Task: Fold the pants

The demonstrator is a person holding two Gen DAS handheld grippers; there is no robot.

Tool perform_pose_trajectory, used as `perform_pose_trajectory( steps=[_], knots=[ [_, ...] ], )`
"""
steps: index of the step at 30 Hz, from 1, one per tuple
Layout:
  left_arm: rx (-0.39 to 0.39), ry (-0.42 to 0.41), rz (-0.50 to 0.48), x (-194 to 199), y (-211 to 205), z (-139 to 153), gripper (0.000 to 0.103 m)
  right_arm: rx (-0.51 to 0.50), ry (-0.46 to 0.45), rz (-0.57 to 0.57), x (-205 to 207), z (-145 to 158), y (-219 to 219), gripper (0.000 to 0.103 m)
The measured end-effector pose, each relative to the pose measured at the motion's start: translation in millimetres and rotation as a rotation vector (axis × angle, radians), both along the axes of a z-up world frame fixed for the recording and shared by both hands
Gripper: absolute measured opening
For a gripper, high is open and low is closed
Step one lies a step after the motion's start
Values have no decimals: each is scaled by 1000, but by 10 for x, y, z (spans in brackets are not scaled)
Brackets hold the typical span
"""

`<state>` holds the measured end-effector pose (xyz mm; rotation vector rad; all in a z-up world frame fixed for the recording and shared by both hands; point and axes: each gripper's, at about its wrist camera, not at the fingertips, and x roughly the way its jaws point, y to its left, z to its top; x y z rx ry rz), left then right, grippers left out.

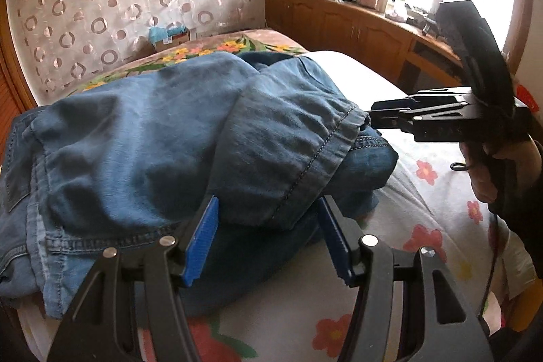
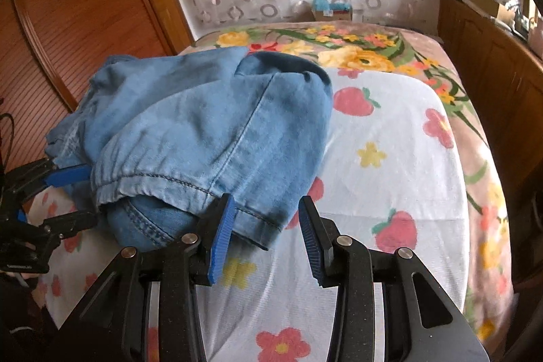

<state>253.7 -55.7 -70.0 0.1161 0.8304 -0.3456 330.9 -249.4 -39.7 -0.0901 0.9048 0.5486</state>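
Your pants [image 1: 163, 138] lie in a folded blue heap on the bed [image 2: 390, 158], over the flowered white sheet toward its left side. Your left gripper [image 1: 268, 236] has its fingers [image 1: 203, 236] spread, one on each side of the near edge of the denim, not pinching it. Your right gripper [image 2: 266, 236] is released too: its left finger [image 2: 222, 236] touches the stitched hem (the leg opening faces you), while the other stands clear over bare sheet. A wooden cabinet [image 1: 356, 22] runs under the window.
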Motion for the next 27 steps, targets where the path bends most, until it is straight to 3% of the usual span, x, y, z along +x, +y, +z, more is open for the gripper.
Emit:
perform_pose_trajectory(
  steps=[3,5,7,19,21,23,27],
  knots=[
    [16,10,-2,49,-31,-46,59,4,10,3,-19,-68,12,40],
    [26,15,-2,79,-57,-66,59,-17,9,0,-15,-123,17,49],
    [37,13,-1,98,-85,-71,59,-32,9,6,-9,-180,29,51],
    [42,12,5,134,-88,-83,59,-60,-22,8,-66,-211,58,51],
    [40,12,5,134,-89,-81,59,-54,-20,16,-70,-216,79,42],
    [41,12,5,136,-90,-84,59,-45,-16,54,-95,-220,124,17],
    [38,11,6,136,-91,-84,59,-59,-29,65,-109,-214,163,13]
  ],
)
